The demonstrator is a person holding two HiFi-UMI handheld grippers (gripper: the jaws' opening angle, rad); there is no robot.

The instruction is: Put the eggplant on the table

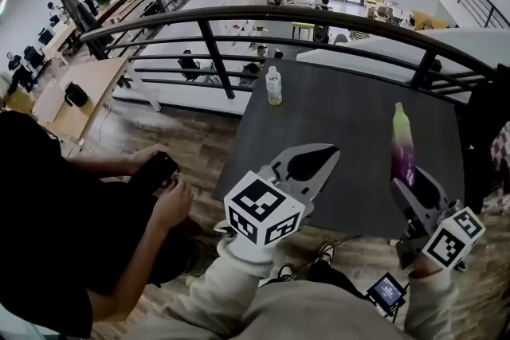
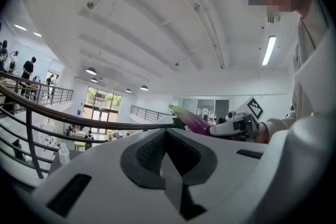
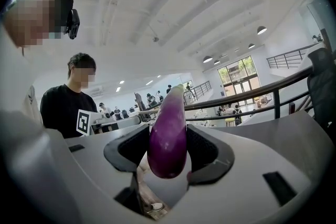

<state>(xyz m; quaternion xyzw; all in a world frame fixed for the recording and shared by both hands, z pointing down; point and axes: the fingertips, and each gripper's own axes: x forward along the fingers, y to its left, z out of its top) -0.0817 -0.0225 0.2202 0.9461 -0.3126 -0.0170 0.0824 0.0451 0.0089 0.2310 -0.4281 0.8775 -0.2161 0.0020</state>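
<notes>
Right gripper view explains why your right gripper (image 3: pixel 168 153) stands so wide: its jaws are clamped on the fat purple end of the eggplant (image 3: pixel 168 131), whose pale green tip points away from you. In the head view the eggplant sits at the right of the frame, held over the right part of the dark bench (image 1: pixel 351 115) and apparently not yet resting on it. Gripping the thick end leaves the slim end free to go down first, I judge. Your left gripper (image 1: pixel 319 157), at lower centre, has its jaws closed together on nothing. A water bottle (image 1: pixel 273 85) stands at upper centre, at the bench's far edge and well apart from the eggplant.
</notes>
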